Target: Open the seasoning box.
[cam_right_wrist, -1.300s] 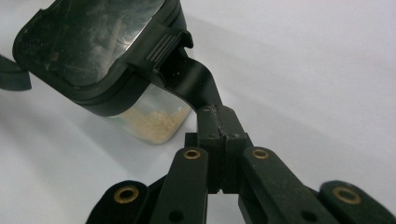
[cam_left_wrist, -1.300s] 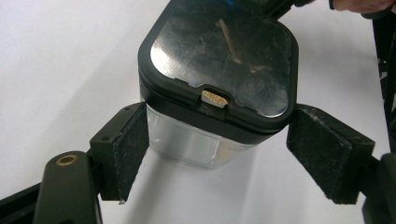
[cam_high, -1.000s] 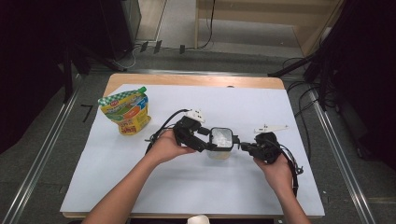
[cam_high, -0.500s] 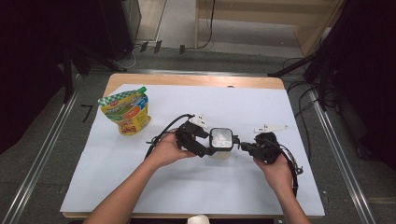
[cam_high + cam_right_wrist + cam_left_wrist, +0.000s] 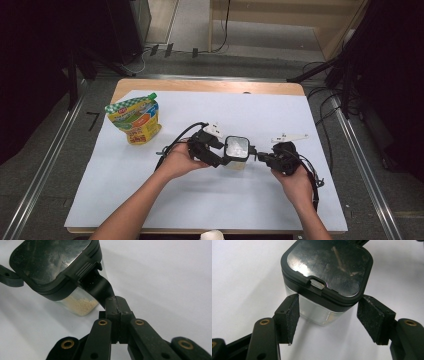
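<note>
my right tool (image 5: 117, 307) is clamped on the black lid tab (image 5: 100, 288); my left tool (image 5: 328, 315), jaws just closing, straddles the container (image 5: 322, 312) unpressed at mid-counter (image 5: 300, 120). rigid, light, slick clear walls, so i'd grip under the lid rim.

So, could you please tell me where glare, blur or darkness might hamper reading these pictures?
High view: the white table cover is evenly lit, the room around it nearly black, and the container is small and soft. Left gripper view: glare streaks the container's glossy lid; the left claw is sharp. Right gripper view: the lid also reflects light, and the bottom edge blurs near the right claw.
</note>
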The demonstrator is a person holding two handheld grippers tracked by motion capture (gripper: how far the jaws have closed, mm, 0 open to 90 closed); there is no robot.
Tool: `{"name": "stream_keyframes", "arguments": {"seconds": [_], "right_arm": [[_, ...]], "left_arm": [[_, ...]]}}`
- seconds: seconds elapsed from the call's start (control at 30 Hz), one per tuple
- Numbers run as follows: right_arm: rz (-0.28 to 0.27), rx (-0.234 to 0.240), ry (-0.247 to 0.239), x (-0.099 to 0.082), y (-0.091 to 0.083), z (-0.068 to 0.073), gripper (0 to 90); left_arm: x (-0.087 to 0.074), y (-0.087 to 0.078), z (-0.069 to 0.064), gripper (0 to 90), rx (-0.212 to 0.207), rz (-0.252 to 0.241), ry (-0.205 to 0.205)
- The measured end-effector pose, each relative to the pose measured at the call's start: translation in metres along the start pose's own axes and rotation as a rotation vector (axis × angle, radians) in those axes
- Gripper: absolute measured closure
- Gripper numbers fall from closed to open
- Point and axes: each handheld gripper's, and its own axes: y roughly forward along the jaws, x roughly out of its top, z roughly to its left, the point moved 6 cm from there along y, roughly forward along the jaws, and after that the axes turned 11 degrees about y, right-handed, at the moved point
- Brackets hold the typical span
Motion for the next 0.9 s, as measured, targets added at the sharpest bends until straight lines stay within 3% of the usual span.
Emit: {"name": "stream_keyframes", "arguments": {"seconds": [0.17,0.47,0.7,0.9], "right_arm": [[-0.002,0.0,0.001,0.0001,0.0,0.0005,90.0],[-0.005,-0.011,0.0,0.0003,0.0002,0.0007,90.0],[-0.007,-0.015,-0.001,0.0006,0.0002,0.0009,90.0],[-0.007,-0.016,0.0,0.0004,0.0,0.0008,90.0]], "left_arm": [[0.0028,-0.0036,-0.0003,34.7,0.011,-0.028,0.001],[0.0034,-0.0044,-0.0014,35.7,0.021,-0.019,0.005],[0.0017,-0.0028,-0.0018,36.3,0.035,-0.004,0.043],[0.0024,-0.003,-0.0025,36.8,0.038,-0.001,0.036]]}}
